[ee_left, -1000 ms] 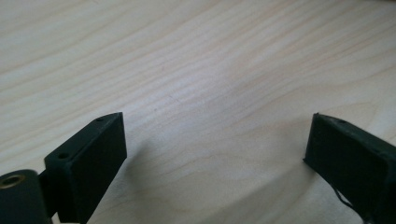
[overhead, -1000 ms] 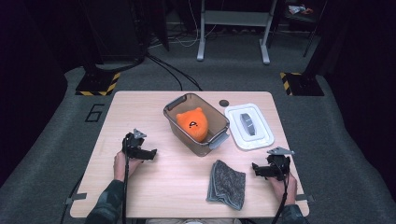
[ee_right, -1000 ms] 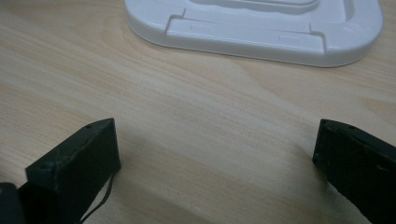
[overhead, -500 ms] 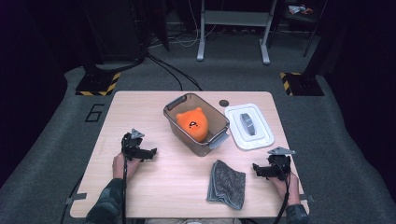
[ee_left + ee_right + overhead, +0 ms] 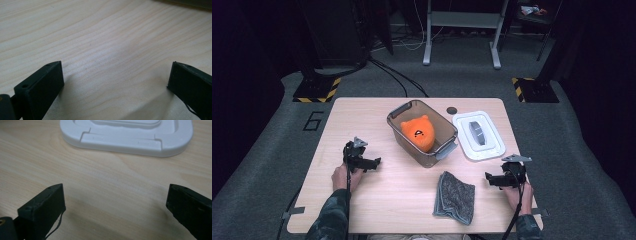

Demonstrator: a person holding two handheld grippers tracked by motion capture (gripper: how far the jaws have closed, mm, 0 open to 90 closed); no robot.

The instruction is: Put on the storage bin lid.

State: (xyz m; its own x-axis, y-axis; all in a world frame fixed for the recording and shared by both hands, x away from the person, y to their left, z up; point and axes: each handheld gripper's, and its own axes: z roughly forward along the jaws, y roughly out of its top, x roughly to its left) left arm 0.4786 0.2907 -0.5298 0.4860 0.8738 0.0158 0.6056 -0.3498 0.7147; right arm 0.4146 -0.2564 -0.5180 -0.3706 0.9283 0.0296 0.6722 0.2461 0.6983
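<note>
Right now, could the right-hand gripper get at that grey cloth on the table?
Probably yes. The right gripper rests on the table with its jaws wide open, and the grey cloth lies flat just beside it, with bare wood between them. The white lid sits farther back, out of the way.

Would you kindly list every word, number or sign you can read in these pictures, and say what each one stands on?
"6": a dark numeral on the grey floor, left of the table.
A dark mark on the orange plush toy in the clear bin: too small to read.
White lid: no text legible.
</note>
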